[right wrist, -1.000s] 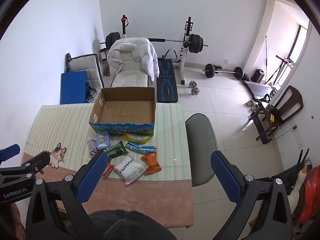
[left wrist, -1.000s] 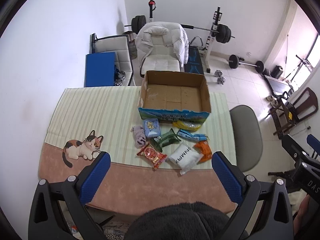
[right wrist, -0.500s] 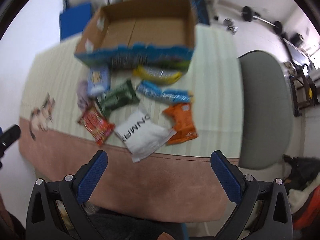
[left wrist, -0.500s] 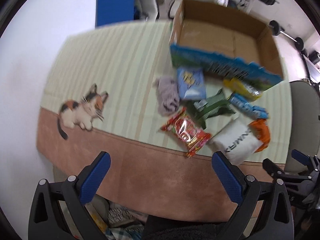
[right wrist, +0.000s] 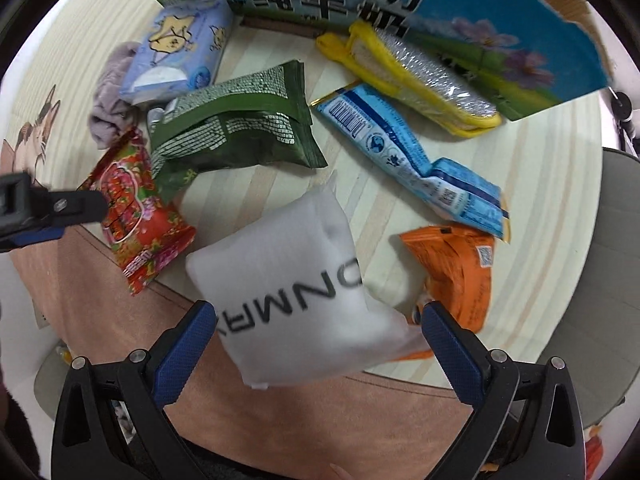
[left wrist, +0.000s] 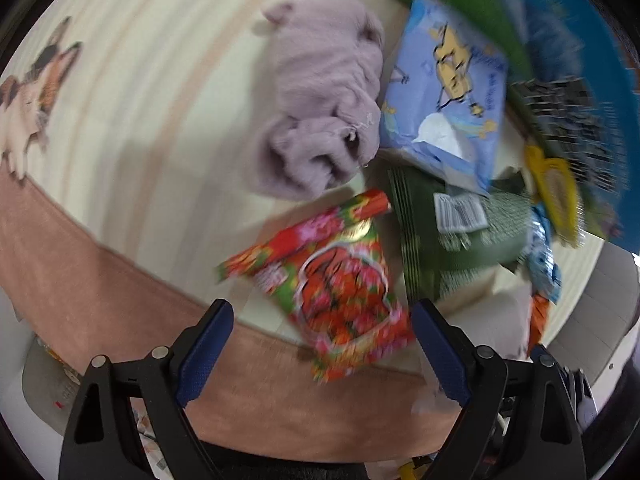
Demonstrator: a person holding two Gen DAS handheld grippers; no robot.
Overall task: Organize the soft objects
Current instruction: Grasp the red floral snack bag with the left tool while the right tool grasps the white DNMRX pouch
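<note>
One desk (right wrist: 520,184) with a striped cream cloth, a pink border along its near edge and one printed cat (left wrist: 24,92) at the left. One cardboard box (right wrist: 460,12), blue and green on its printed side, stands at the far side of the desk. Eight soft things lie in front of it.

One white pillow pack (right wrist: 296,292), lettered in black, lies nearest, straddling the pink border. One green bag (right wrist: 236,128) lies beyond it, its corner over one red packet (right wrist: 140,208) to the left. One lilac cloth (left wrist: 324,92), crumpled, lies at the far left, touching one pale blue tissue pack (right wrist: 180,48). One long blue packet (right wrist: 408,148) runs between the green bag and one orange packet (right wrist: 456,268). One yellow-edged sponge (right wrist: 412,72) lies against the box.

Left gripper (left wrist: 320,340): jaws spread wide, empty, hovering just above the near end of the red packet; this view is blurred. Right gripper (right wrist: 320,336): jaws spread wide, empty, flanking the near half of the white pillow pack, the right finger (right wrist: 448,344) beside the orange packet.
</note>
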